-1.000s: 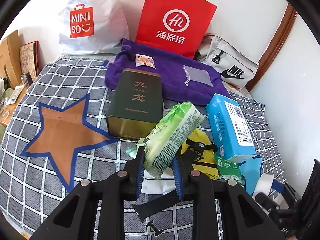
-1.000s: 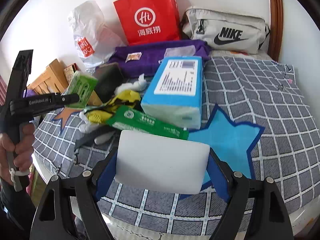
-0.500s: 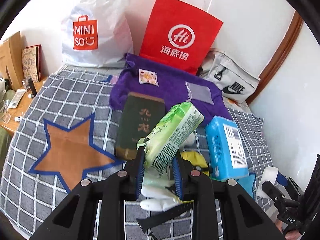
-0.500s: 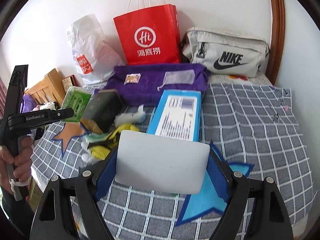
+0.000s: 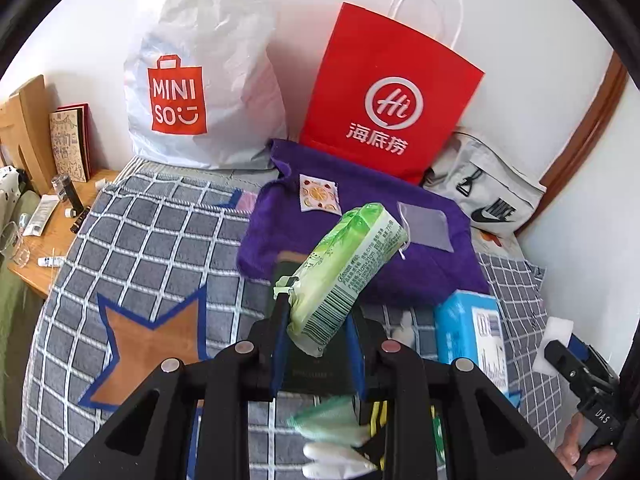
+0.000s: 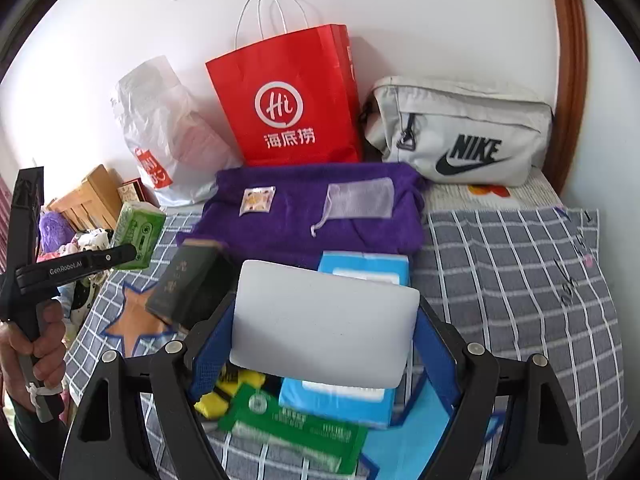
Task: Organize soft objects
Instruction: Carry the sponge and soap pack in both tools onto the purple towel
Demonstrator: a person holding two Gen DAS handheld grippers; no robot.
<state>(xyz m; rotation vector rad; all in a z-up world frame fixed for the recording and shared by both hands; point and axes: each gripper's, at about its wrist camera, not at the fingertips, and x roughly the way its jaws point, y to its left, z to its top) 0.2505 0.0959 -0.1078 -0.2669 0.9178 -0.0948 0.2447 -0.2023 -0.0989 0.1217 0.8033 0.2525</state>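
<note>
My left gripper (image 5: 318, 346) is shut on a green tissue pack (image 5: 344, 276) and holds it in the air above the bed; the pack also shows in the right wrist view (image 6: 138, 236). My right gripper (image 6: 324, 344) is shut on a white sponge block (image 6: 324, 336), held above the blue tissue pack (image 6: 364, 272); the sponge shows at the right edge of the left wrist view (image 5: 554, 342). A purple towel (image 6: 312, 208) lies at the back with a small sachet (image 6: 258, 200) and a mesh pouch (image 6: 358, 200) on it.
A dark tea tin (image 6: 188, 284), a yellow-black item (image 6: 228, 392) and a green packet (image 6: 296, 428) lie on the checked blanket (image 6: 520, 280). A red paper bag (image 6: 286, 100), a white Miniso bag (image 5: 200, 80) and a Nike pouch (image 6: 460, 132) stand against the wall. A wooden side table (image 5: 52, 236) is left.
Both grippers have risen and pulled back from the bed with their loads. The items on the blanket now sit lower and smaller in both views.
</note>
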